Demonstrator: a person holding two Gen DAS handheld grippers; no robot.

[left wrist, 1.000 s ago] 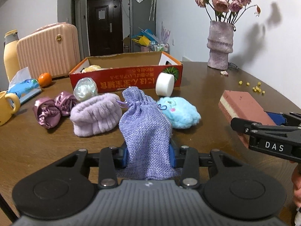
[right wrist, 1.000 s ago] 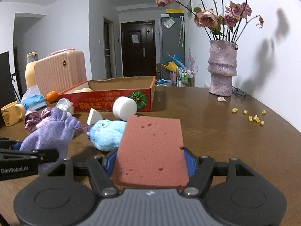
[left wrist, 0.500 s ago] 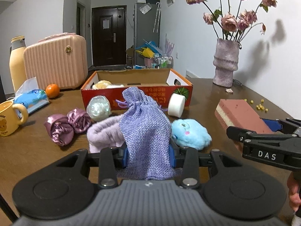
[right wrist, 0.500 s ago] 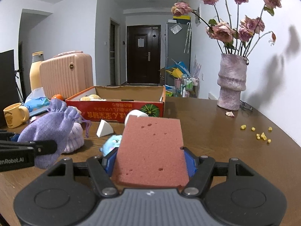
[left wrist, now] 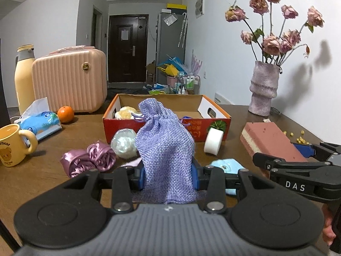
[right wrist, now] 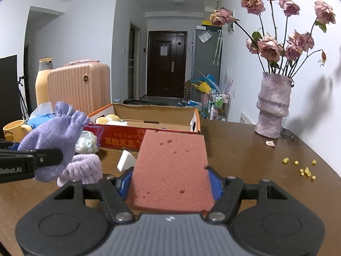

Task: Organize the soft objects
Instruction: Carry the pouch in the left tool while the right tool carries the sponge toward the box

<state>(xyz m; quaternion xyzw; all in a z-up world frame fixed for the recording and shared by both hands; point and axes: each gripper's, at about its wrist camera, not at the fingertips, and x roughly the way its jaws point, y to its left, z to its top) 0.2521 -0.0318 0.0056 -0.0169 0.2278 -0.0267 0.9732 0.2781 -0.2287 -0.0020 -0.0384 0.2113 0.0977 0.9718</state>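
My left gripper (left wrist: 168, 176) is shut on a lilac burlap drawstring pouch (left wrist: 165, 149), held upright above the table. My right gripper (right wrist: 170, 184) is shut on a reddish-pink sponge block (right wrist: 172, 168), also seen at the right of the left wrist view (left wrist: 270, 143). Ahead stands an open red cardboard box (left wrist: 166, 125) with a yellowish soft item (left wrist: 125, 112) inside. On the table in front of it lie a purple satin scrunchie (left wrist: 89, 160), a pearly puff (left wrist: 123, 143), a white foam roll (left wrist: 214, 144), a blue plush (left wrist: 226, 166) and a lilac fuzzy band (right wrist: 83, 169).
At the left stand a yellow mug (left wrist: 12, 147), a tissue pack (left wrist: 40, 123), an orange (left wrist: 65, 114), a pink case (left wrist: 70, 83) and a yellow bottle (left wrist: 24, 76). A vase of dried roses (left wrist: 264, 87) stands at the right, with yellow crumbs (right wrist: 304, 169) nearby.
Both grippers have risen and moved toward the box with their loads still held. The box now shows larger, and the items on the table sit lower in both views.
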